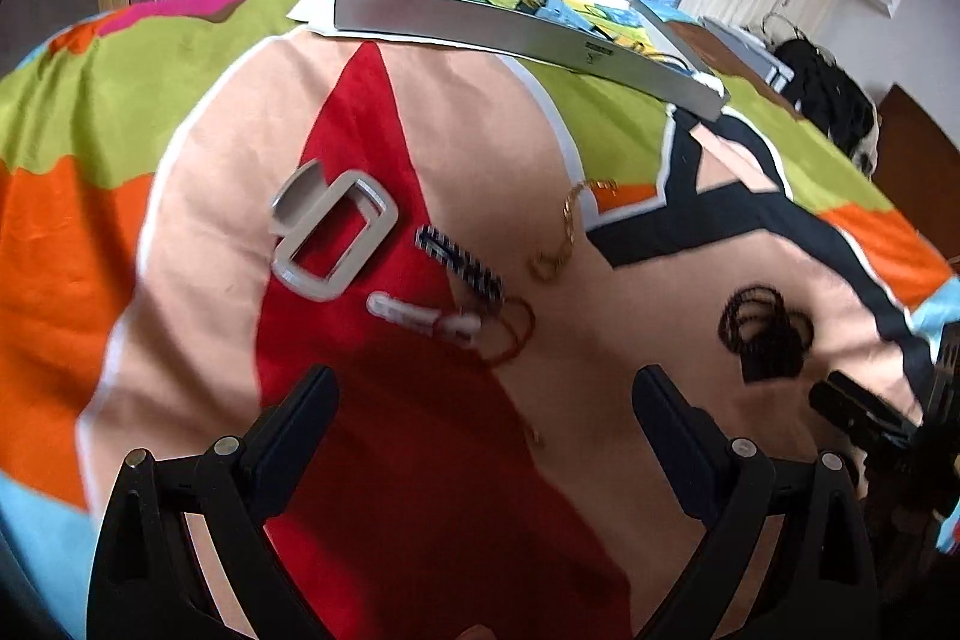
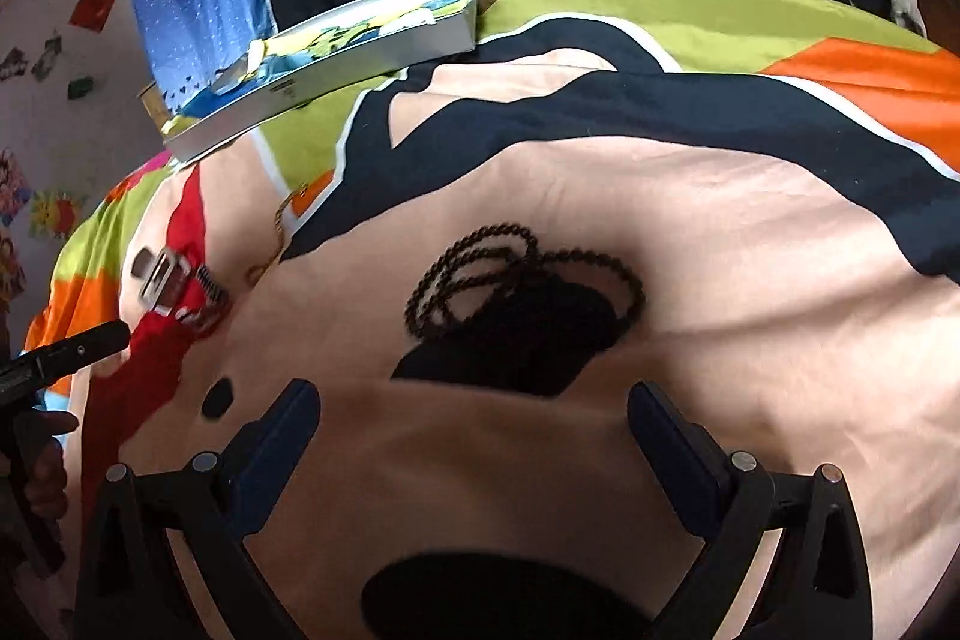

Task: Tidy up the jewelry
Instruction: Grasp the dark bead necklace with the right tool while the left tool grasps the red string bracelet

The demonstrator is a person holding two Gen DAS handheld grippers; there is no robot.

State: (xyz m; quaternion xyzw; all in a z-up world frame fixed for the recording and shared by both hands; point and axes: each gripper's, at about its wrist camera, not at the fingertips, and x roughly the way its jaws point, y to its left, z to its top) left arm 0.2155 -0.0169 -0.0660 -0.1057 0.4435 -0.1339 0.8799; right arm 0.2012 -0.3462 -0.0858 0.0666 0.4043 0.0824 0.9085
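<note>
Jewelry lies spread on a colourful bedsheet. In the left wrist view I see a grey rectangular hair clip (image 1: pixel 333 235), a striped clip (image 1: pixel 459 262), a white clip (image 1: pixel 423 316), a red cord bracelet (image 1: pixel 513 334), a gold chain (image 1: pixel 567 232) and a black bead necklace (image 1: pixel 765 328). My left gripper (image 1: pixel 486 379) is open and empty, just short of the white clip and red cord. My right gripper (image 2: pixel 474 391) is open and empty too, hovering close before the black bead necklace (image 2: pixel 522 280), which lies coiled over a dark patch.
A shallow silver box (image 1: pixel 522 34) with a cartoon-print cloth lining sits at the far side of the bed, also visible in the right wrist view (image 2: pixel 324 58). One of the left gripper's fingers (image 2: pixel 66 352) shows at the left edge. Blue curtains and a wardrobe stand behind.
</note>
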